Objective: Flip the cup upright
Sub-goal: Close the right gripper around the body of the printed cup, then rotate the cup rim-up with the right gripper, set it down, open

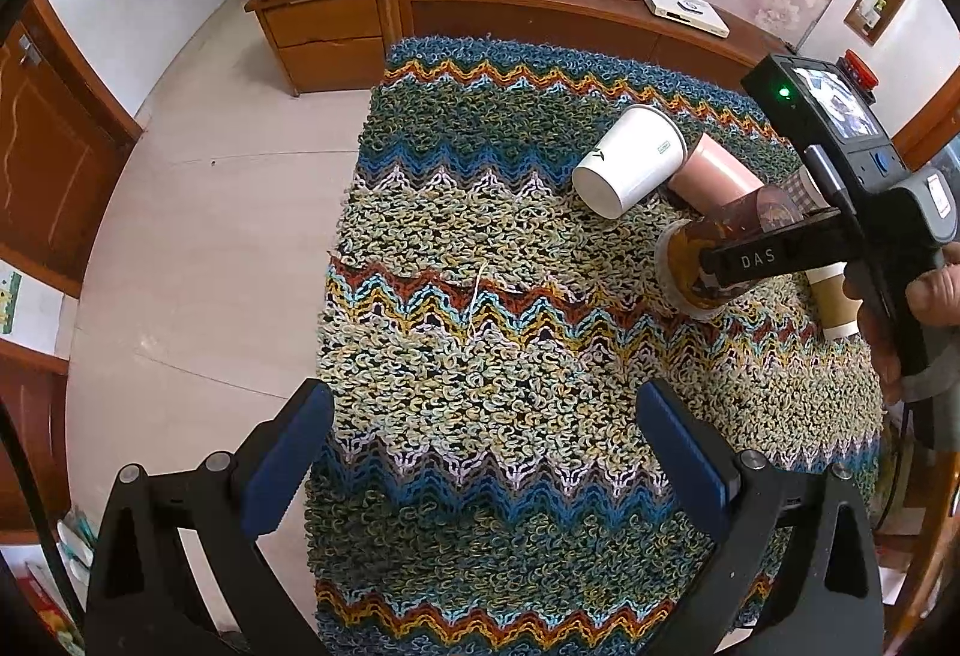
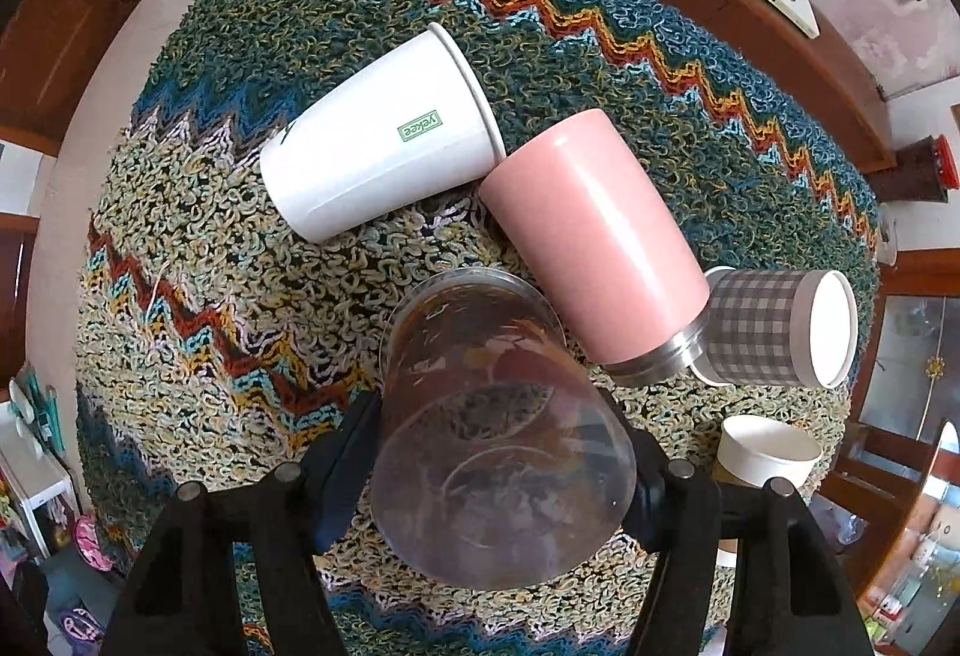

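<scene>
Cup (image 2: 501, 434): clear thin plastic, likely light, slippery, easily crushed; it sits tilted between the right gripper (image 2: 498, 470) jaws, pinched mid-wall, so squeeze gently. Left gripper (image 1: 480, 452) jaws spread, nothing between.

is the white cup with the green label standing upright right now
No, the white cup lies on its side on the woven mat, its rim against the pink tumbler.
</scene>
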